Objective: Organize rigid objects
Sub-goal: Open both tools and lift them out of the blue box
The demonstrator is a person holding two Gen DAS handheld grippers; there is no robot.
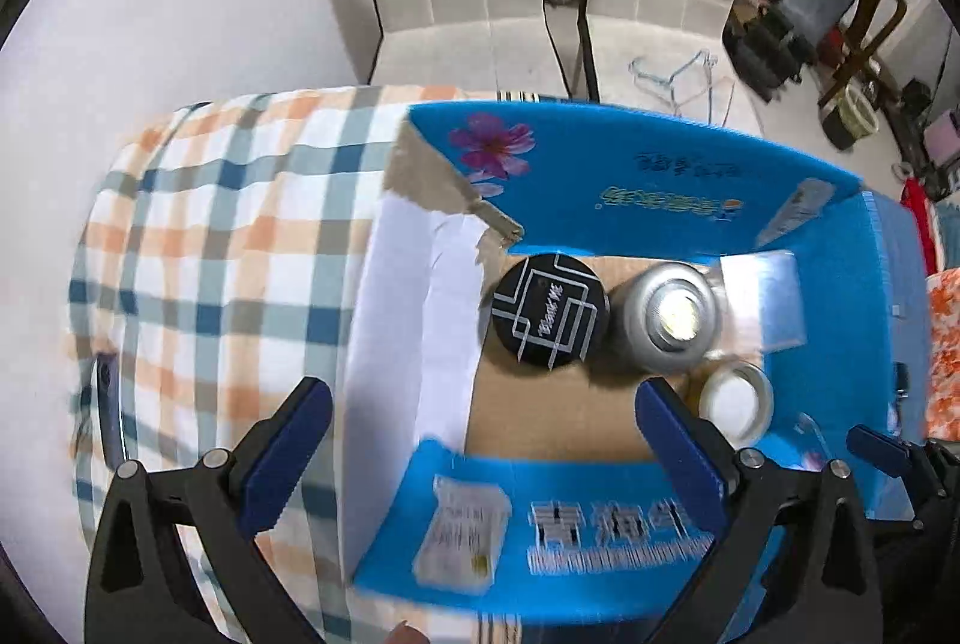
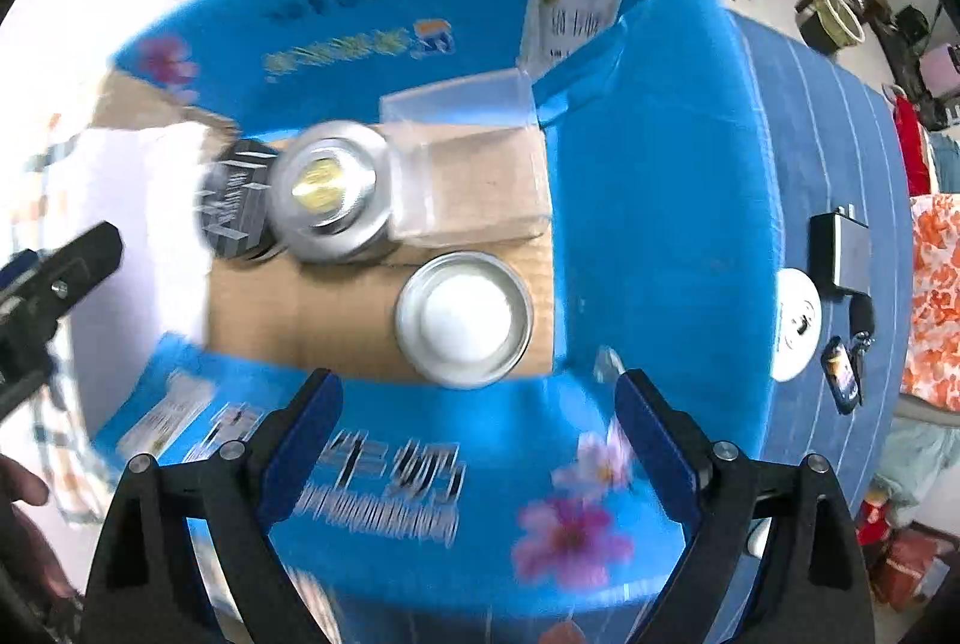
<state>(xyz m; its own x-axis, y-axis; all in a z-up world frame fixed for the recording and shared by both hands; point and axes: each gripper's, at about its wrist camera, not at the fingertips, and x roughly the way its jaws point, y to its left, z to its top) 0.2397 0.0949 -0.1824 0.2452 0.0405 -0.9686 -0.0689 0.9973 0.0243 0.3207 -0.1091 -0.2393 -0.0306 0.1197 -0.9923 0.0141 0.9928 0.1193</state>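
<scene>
I hold both tools above the blue cardboard box (image 1: 630, 146), looking down into it. My left hand-held gripper (image 1: 483, 455) has its jaws wide apart with nothing between them — my right hand-held gripper (image 2: 480, 440) likewise gapes empty. On the box floor stand a black round tin (image 1: 549, 311) touching a silver can (image 1: 669, 317), a clear plastic box (image 2: 468, 158) just beside the can, and a white-lidded tin (image 2: 465, 317) nearest me. The box sits on a desk under a checked cloth (image 1: 228, 236)
</scene>
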